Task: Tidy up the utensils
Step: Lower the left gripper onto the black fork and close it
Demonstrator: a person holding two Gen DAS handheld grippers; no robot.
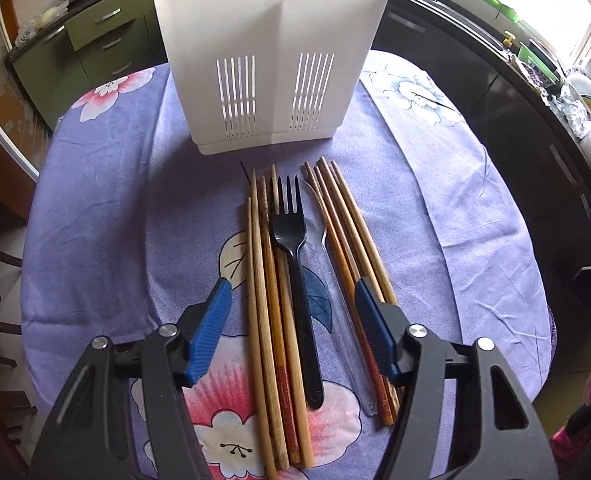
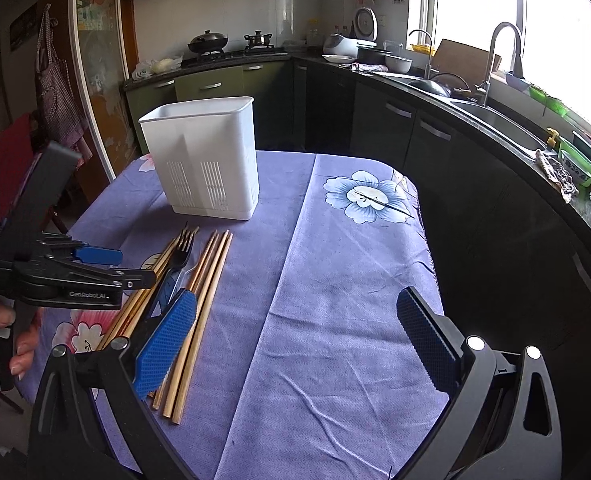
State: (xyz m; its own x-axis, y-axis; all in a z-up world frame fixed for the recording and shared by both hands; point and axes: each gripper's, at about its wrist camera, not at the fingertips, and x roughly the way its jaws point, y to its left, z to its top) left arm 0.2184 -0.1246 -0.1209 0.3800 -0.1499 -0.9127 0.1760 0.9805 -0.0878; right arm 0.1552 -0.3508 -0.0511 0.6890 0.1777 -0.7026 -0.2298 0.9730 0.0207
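A white slotted utensil holder (image 1: 269, 64) stands upright at the far side of the table; it also shows in the right wrist view (image 2: 203, 160). In front of it lie several wooden chopsticks (image 1: 265, 300), a black plastic fork (image 1: 295, 264) and a clear plastic utensil (image 1: 337, 280), side by side. My left gripper (image 1: 293, 296) is open and empty, hovering above the handles of the row. My right gripper (image 2: 295, 308) is open and empty, above bare cloth to the right of the chopsticks (image 2: 199, 308). The left gripper (image 2: 95, 256) shows at the left of the right wrist view.
The table wears a purple flowered cloth (image 2: 335, 280). Dark kitchen cabinets and a counter with a sink (image 2: 491, 116) curve along the right. A stove with pots (image 2: 223, 46) stands at the back. A chair with red cloth (image 2: 7, 160) is at the left.
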